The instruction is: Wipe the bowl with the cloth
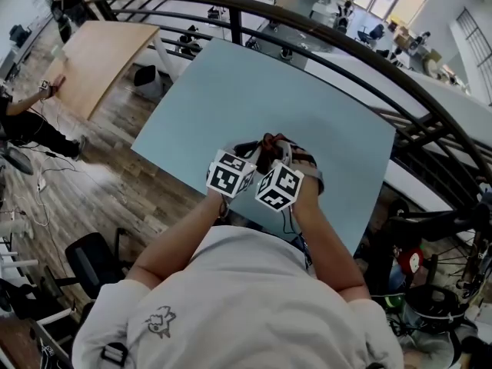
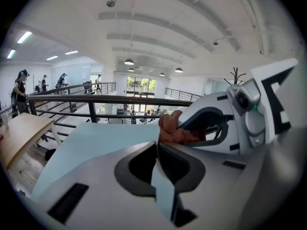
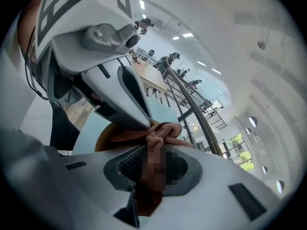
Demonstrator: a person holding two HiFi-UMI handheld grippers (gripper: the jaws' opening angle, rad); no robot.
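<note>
Over the bench's (image 1: 254,91) near edge, the right tool (image 3: 148,162) pinches the reddish cloth (image 3: 160,131), which lies bunched at the brown bowl (image 3: 112,138). The left tool (image 2: 156,150) (jaws pressed nearly together) nips the bowl's rim.

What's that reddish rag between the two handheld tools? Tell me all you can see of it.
The cloth is reddish-brown, fuzzy like terry, bunched into a knotty wad. The fingers of the right gripper clamp it, with a lump poking past their tips. It sits over the pale blue table, seemingly against the rim of the brown bowl, which the left gripper seems to pinch.
</note>
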